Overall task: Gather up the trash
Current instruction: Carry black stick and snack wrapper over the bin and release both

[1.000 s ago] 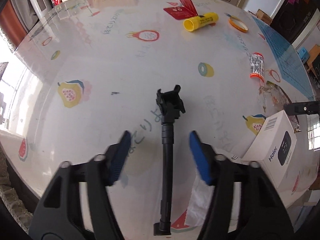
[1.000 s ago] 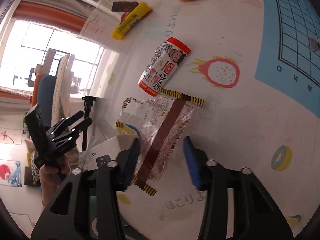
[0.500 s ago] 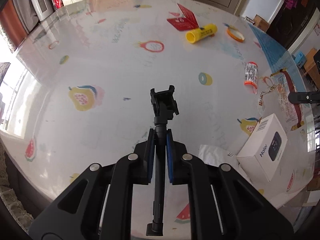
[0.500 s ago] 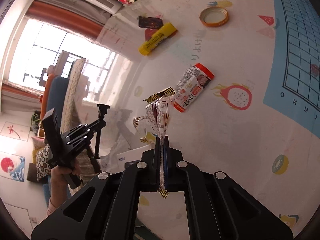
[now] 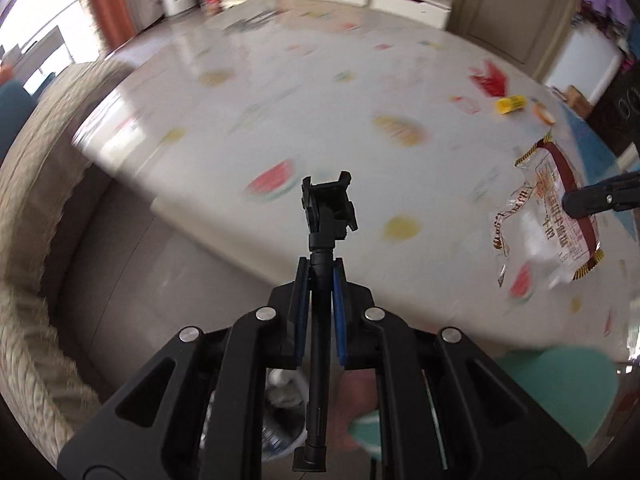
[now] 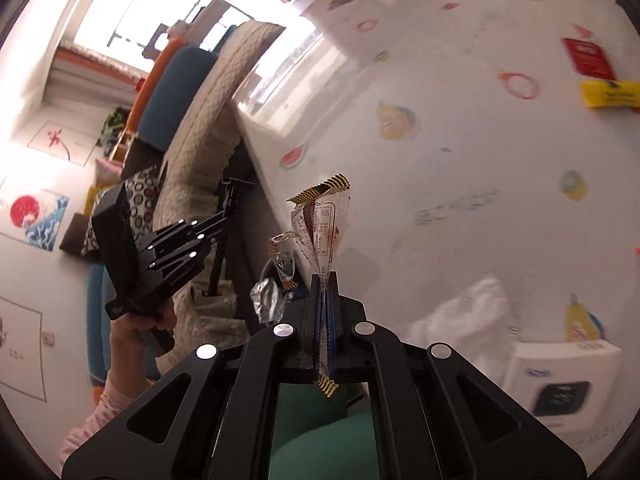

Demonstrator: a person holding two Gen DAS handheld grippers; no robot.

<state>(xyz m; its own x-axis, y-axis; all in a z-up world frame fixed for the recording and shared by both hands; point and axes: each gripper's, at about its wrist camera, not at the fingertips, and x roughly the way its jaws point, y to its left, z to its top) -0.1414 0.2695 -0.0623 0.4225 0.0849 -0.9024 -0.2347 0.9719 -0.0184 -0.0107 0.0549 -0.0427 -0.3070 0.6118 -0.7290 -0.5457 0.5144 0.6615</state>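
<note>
Two tongs, each clamped on one item and lifted clear of the counter (image 5: 280, 92). The left tongs (image 5: 320, 280) grip a black phone-holder rod (image 5: 319, 344) at mid-shaft, so its clamp head (image 5: 329, 204) projects toward 12 o'clock and its foot hangs toward 6 o'clock; a mid-shaft hold probably limits swinging. The right tongs (image 6: 325, 300) pinch a clear snack wrapper (image 6: 320, 220) near one short end, and the loose film stands up toward 12 o'clock. In the left wrist view that wrapper (image 5: 544, 220) hangs at 3 o'clock. The counter edge runs diagonally below the rod; beyond it lies floor and a woven sofa side (image 5: 24, 240) at 9 o'clock. At 6 o'clock a container of crumpled waste (image 5: 280, 420) appears, likely the drop point. Open room lies between counter edge and sofa.
</note>
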